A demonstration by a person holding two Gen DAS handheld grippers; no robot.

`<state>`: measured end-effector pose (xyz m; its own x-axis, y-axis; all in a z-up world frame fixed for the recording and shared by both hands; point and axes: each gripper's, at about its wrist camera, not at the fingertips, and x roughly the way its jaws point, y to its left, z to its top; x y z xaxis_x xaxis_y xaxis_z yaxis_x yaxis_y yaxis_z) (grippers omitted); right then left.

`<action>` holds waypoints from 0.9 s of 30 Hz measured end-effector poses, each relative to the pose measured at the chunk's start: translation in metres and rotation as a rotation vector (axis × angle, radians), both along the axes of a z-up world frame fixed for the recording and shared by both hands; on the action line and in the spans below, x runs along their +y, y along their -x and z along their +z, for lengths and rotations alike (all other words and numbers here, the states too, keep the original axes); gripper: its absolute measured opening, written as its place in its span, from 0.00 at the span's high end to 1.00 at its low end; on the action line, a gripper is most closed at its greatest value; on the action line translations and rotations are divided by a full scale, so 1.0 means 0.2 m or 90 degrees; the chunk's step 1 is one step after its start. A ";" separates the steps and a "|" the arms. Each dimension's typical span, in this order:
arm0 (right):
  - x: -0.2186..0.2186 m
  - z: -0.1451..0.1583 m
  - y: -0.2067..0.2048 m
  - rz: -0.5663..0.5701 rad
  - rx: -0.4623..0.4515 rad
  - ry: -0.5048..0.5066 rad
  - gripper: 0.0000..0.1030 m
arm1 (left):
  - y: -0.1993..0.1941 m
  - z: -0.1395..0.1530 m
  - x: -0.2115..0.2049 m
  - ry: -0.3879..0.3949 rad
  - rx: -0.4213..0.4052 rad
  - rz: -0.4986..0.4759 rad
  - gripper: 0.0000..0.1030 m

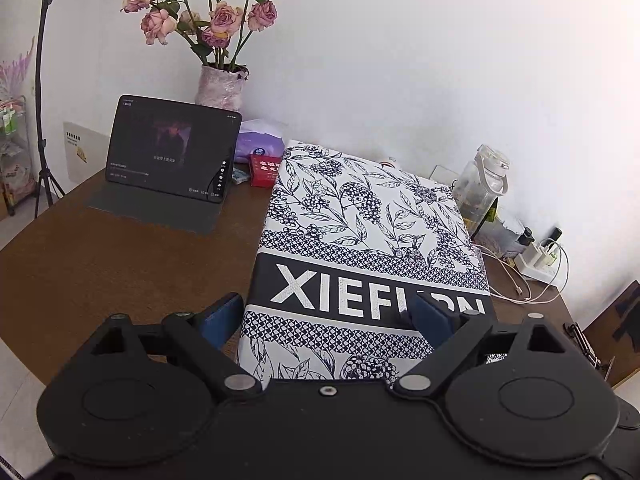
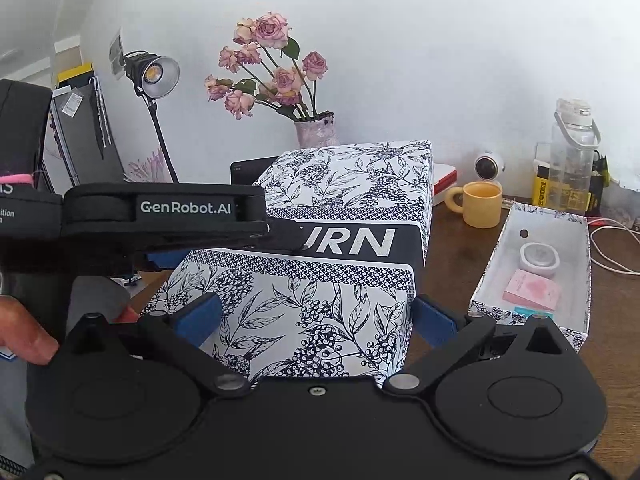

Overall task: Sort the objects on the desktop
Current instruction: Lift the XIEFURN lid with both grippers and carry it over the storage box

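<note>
box lid: white, navy floral print, dark lettered band | both jaws wide, straddling it

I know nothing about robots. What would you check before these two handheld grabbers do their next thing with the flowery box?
1. Right gripper lined up with the black-and-white floral cardboard box: ok, one finger on each side of its near end.
2. Right grip closed firmly: not ok, jaws are open.
3. Left gripper lined up: not ok, one finger is over the lettering and the other is off the box's left edge.
4. Contents of the open floral cardboard tray lie low: ok, the round silver tin and pink pad sit below the rim.
5. Yellow ceramic mug is apart from the box: ok.
</note>
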<state>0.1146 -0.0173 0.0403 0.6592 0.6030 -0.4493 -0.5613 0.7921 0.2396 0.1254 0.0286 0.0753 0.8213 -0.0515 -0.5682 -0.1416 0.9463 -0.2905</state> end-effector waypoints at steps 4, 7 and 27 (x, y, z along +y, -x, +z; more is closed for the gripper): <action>-0.02 0.01 0.01 -0.011 -0.007 -0.002 0.01 | 0.00 0.02 -0.03 -0.002 -0.007 -0.012 0.12; -0.06 0.01 0.01 -0.027 -0.010 -0.005 0.01 | -0.02 0.03 -0.07 -0.008 -0.013 -0.028 0.12; -0.36 -0.08 -0.25 -0.184 0.004 -0.009 0.01 | -0.44 -0.07 -0.48 -0.004 -0.003 -0.188 0.12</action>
<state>0.1654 -0.0892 0.0250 0.8017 0.3971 -0.4467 -0.3114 0.9154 0.2549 0.2125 -0.0679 0.0613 0.7736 -0.2855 -0.5658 0.1421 0.9482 -0.2842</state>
